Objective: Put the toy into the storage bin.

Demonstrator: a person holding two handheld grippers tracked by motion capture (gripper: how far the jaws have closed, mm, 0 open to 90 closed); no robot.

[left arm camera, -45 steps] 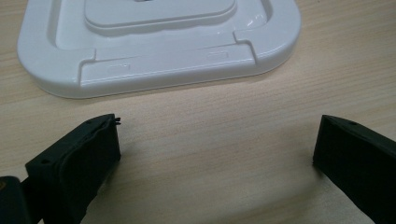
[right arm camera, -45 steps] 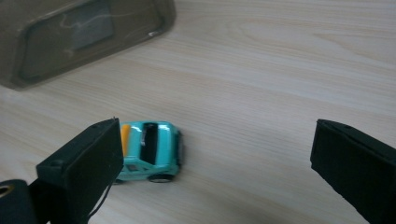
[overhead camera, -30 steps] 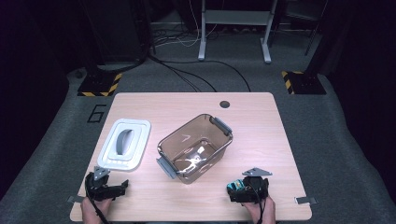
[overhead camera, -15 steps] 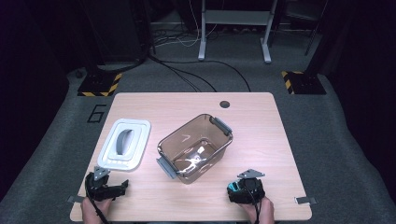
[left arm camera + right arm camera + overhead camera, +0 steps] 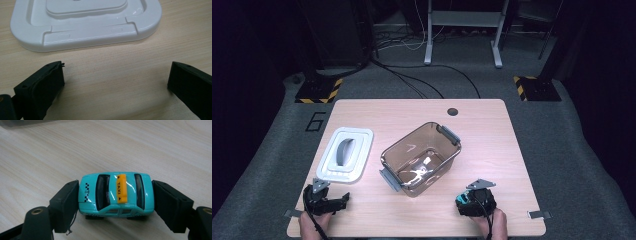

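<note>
Right claw (image 5: pixel 115 195): jaws just closed, clamped on teal toy taxi (image 5: pixel 115 193), on worktop (image 5: pixel 150 150).
Left claw (image 5: pixel 116 77): jaws apart, nothing between, near white lid (image 5: pixel 85 22).

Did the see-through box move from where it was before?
No. The clear box sits in the same spot, just right of the white lid and below the table's dark hole.

— Where are your hands right now?

— Both low at the near edge of the table. My left hand (image 5: pixel 309 222) holds the black two-jaw left gripper (image 5: pixel 328 202) with its grey three-cornered plate on top, jaws spread wide with nothing between them.

— And the other?

— My right hand (image 5: pixel 494 222) holds the matching black right gripper (image 5: pixel 116 195). Its jaws have just been closing, and the pads now press on both ends of what I grip.
</note>
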